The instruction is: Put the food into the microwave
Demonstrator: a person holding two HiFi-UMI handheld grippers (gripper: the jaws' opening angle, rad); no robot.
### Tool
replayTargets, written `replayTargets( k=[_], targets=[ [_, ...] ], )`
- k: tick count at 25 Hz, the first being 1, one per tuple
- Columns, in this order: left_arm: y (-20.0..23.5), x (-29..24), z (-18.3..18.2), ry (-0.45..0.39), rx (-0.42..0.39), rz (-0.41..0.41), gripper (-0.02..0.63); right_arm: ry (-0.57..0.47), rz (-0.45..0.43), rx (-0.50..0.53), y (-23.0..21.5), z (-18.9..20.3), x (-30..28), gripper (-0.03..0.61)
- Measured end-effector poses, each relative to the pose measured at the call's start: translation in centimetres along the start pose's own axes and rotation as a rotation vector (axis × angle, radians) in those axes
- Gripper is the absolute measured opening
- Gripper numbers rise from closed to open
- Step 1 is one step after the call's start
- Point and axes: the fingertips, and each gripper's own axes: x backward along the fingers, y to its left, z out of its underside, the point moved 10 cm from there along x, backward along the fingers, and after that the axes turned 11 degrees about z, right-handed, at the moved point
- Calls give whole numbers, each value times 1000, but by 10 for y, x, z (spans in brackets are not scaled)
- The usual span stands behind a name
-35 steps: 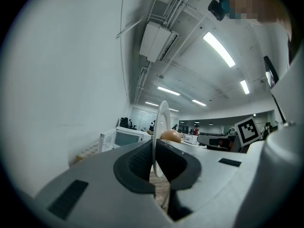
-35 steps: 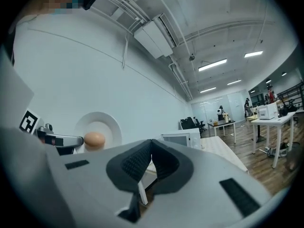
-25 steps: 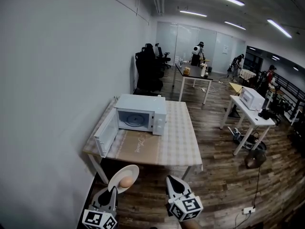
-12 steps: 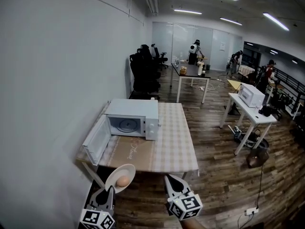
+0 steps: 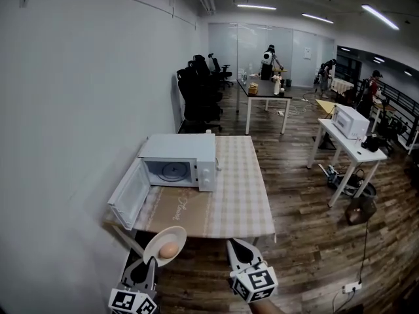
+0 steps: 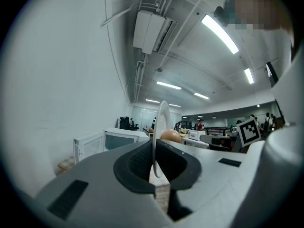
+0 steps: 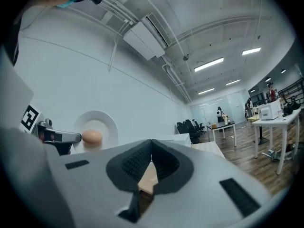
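A white plate (image 5: 163, 242) carrying a round brown piece of food (image 5: 169, 249) is gripped by its near rim in my left gripper (image 5: 150, 262), low in the head view and short of the table. In the left gripper view the plate (image 6: 160, 132) stands edge-on between the jaws, the food (image 6: 171, 136) just behind it. My right gripper (image 5: 237, 246) is shut and holds nothing; its view shows the plate (image 7: 99, 126) and food (image 7: 92, 137) off to the left. The white microwave (image 5: 178, 159) stands on the table with its door (image 5: 128, 195) swung open to the left.
The table (image 5: 239, 201) has a checked cloth and stands against the white wall on the left. Dark office chairs (image 5: 195, 91), further tables (image 5: 264, 93) and a second microwave (image 5: 349, 121) are farther back and to the right, with people at the room's far end. Wooden floor lies right of the table.
Both grippers, the left still holding the plate, have come closer to the table; the table and microwave sit slightly lower and nearer in the head view.
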Motion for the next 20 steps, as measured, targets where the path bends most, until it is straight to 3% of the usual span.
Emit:
replayTargets(
  k=[7,20],
  targets=[
    [23,-15,-4,-3,10,15,17,-3,-16,13,12,-4,-30,8],
    [124,-44,-20,-53,33,55,17,28,23,70,64,-3,-111,8]
  ],
)
